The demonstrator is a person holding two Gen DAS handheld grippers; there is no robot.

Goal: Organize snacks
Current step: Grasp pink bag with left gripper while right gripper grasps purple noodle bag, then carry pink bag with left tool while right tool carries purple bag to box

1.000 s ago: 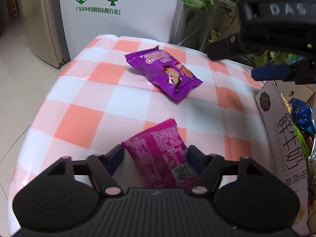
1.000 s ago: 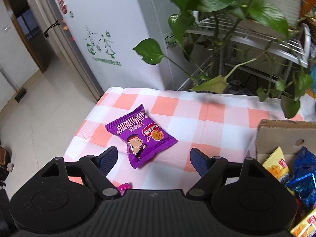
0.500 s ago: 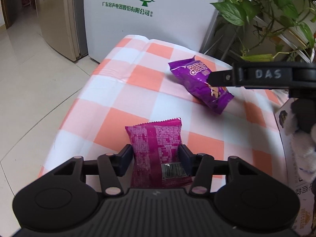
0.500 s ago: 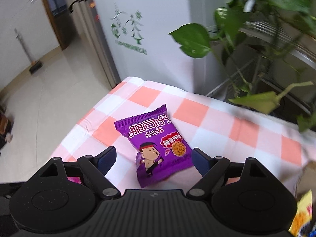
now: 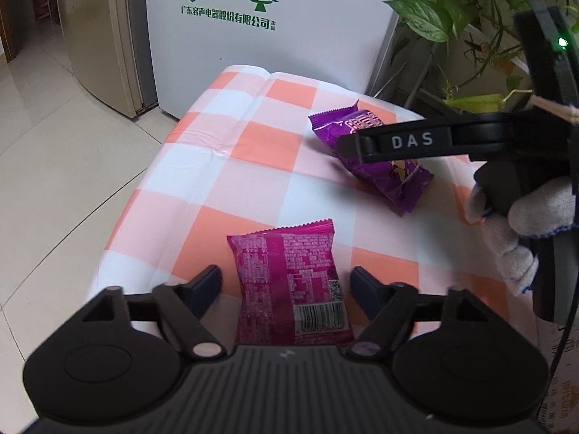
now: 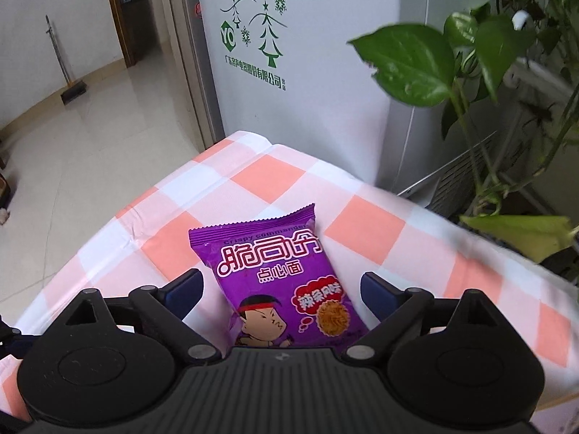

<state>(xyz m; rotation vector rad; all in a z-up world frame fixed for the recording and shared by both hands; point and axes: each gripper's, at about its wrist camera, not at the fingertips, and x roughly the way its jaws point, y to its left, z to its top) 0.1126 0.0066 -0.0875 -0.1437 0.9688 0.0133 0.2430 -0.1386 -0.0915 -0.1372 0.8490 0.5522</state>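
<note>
Between the opening jaws of the left gripper (image 5: pixel 286 282) a magenta packet (image 5: pixel 289 282) is flanked untouched, as is a purple packet (image 6: pixel 286 282) within the widening right gripper (image 6: pixel 280 289); a glossy packet might be nudged askew by one pad, while ample checked cloth (image 6: pixel 362 224) is left beyond before the far edge.

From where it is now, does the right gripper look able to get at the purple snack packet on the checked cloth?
Probably yes. The right gripper already straddles the purple snack packet, its jaws opening, pads clear of both edges. Nothing lies between them; the magenta packet sits apart, by the left gripper.
</note>
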